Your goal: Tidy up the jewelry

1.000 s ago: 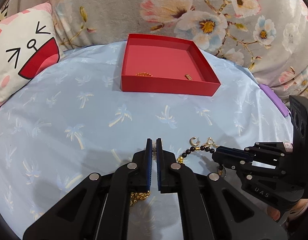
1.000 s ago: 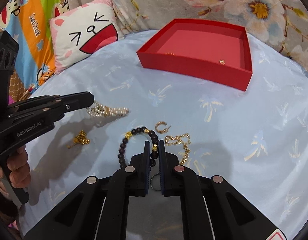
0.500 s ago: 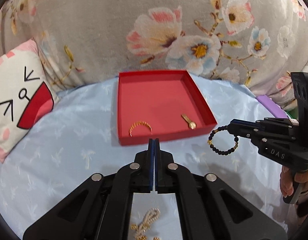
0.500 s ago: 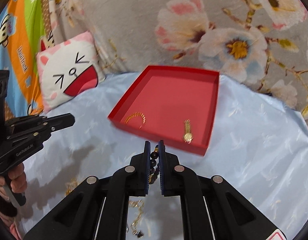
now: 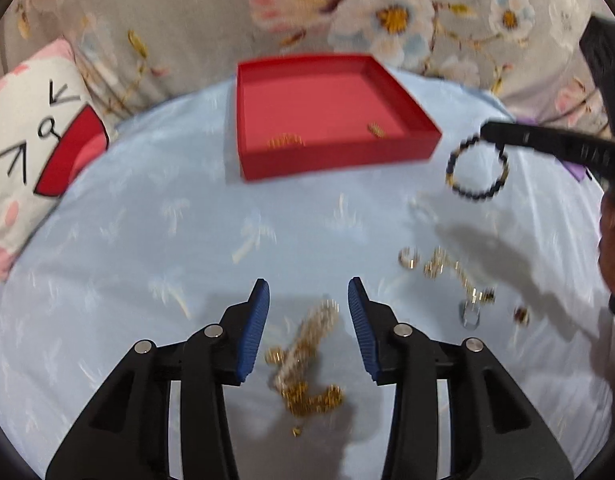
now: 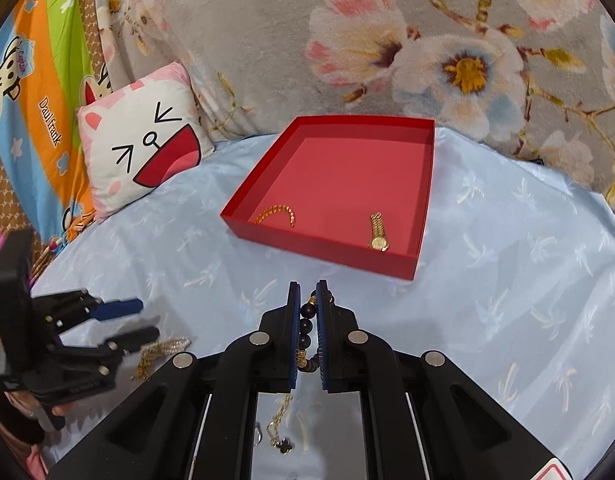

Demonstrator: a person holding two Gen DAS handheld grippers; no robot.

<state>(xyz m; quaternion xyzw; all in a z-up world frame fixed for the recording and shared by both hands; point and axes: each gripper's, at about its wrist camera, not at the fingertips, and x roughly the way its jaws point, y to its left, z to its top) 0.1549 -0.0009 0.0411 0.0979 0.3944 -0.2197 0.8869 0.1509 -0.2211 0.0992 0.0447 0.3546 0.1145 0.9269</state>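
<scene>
My right gripper (image 6: pixel 307 304) is shut on a dark bead bracelet (image 6: pixel 306 326) and holds it in the air short of the red box (image 6: pixel 425 200). In the left wrist view the bracelet (image 5: pixel 477 172) hangs from the right gripper (image 5: pixel 487 133), right of the box (image 5: pixel 339 158). The box holds a gold chain bracelet (image 6: pixel 276 213) and a gold watch (image 6: pixel 378 232). My left gripper (image 5: pixel 308 300) is open, low over a pearl strand (image 5: pixel 307 340) and a gold chain pile (image 5: pixel 313 396) on the blue sheet.
A gold hoop (image 5: pixel 409 258), a gold chain (image 5: pixel 455 276) and small pieces (image 5: pixel 521 314) lie on the sheet at right. A cat-face cushion (image 6: pixel 141 144) stands at left. A floral blanket (image 6: pixel 387 40) rises behind the box.
My left gripper has opened and dropped toward the pearl strand. My right gripper has kept the bead bracelet lifted and stayed near the box's front edge.
</scene>
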